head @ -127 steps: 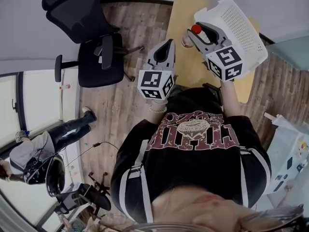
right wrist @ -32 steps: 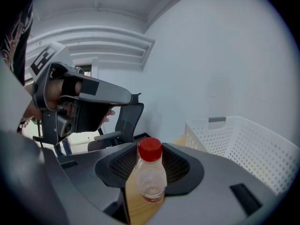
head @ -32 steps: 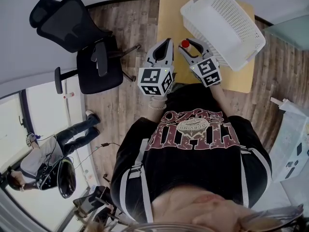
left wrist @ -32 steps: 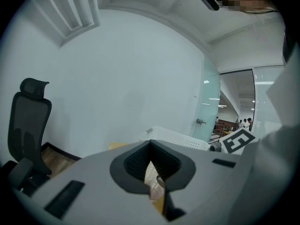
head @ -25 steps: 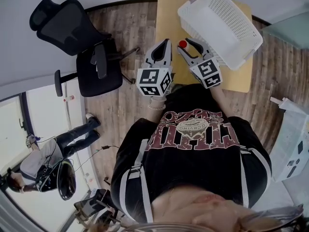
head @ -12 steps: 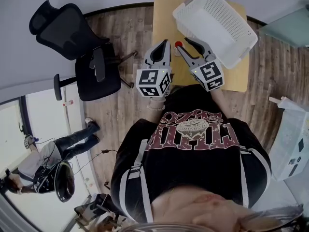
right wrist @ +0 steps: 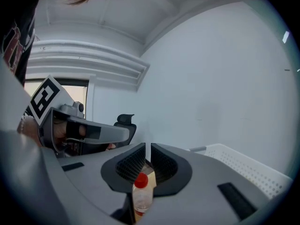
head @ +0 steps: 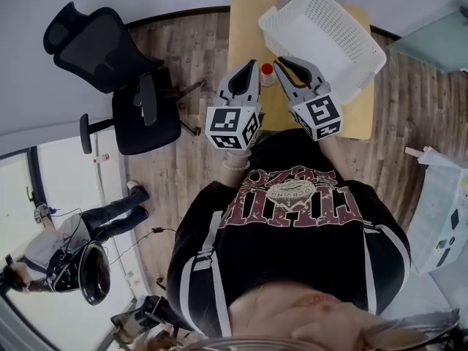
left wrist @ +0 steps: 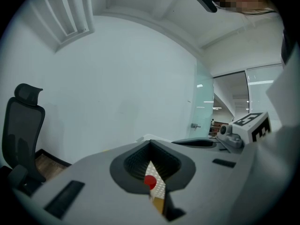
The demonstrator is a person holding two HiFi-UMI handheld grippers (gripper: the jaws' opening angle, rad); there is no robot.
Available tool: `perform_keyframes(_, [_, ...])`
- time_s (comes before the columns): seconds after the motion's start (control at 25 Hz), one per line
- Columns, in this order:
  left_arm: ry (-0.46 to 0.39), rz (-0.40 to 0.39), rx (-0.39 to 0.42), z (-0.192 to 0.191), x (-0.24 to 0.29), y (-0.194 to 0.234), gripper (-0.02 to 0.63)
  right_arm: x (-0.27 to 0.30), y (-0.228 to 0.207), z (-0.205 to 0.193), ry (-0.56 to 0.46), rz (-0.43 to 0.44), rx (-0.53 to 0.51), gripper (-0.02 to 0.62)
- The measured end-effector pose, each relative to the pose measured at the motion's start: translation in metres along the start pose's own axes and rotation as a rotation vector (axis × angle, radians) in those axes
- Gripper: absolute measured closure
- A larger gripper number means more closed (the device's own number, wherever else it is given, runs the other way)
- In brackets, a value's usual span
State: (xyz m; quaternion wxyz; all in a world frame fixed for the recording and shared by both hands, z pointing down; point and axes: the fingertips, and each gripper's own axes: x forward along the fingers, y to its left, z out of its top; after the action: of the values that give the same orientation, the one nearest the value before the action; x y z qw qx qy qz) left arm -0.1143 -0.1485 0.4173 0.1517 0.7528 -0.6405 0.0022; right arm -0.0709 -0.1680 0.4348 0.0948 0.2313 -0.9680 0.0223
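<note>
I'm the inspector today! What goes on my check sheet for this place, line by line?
Surface: yellow table, with only two things on it.
Job's things: clear bottle with a red cap, upright on the table near both gripper tips, held by neither.
Clutter: white mesh basket on the table, looks empty.
Grippers: left gripper jaws together, empty; right gripper jaws a thin slit apart, holding nothing.
Cables: thin dark lead on the wooden floor.
Surroundings: black office chair; another person low at the left.
</note>
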Motion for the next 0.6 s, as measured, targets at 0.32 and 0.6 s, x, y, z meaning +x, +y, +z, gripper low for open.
perform_keyframes(0.32, [-0.014, -0.016, 0.007, 0.006, 0.001, -0.013, 0.56, -0.01, -0.004, 0.01, -0.02, -0.004, -0.002, 0.569])
perform_keyframes(0.6, [-0.02, -0.031, 0.013, 0.011, 0.003, -0.012, 0.56, -0.002, -0.005, 0.017, -0.022, -0.007, 0.009, 0.577])
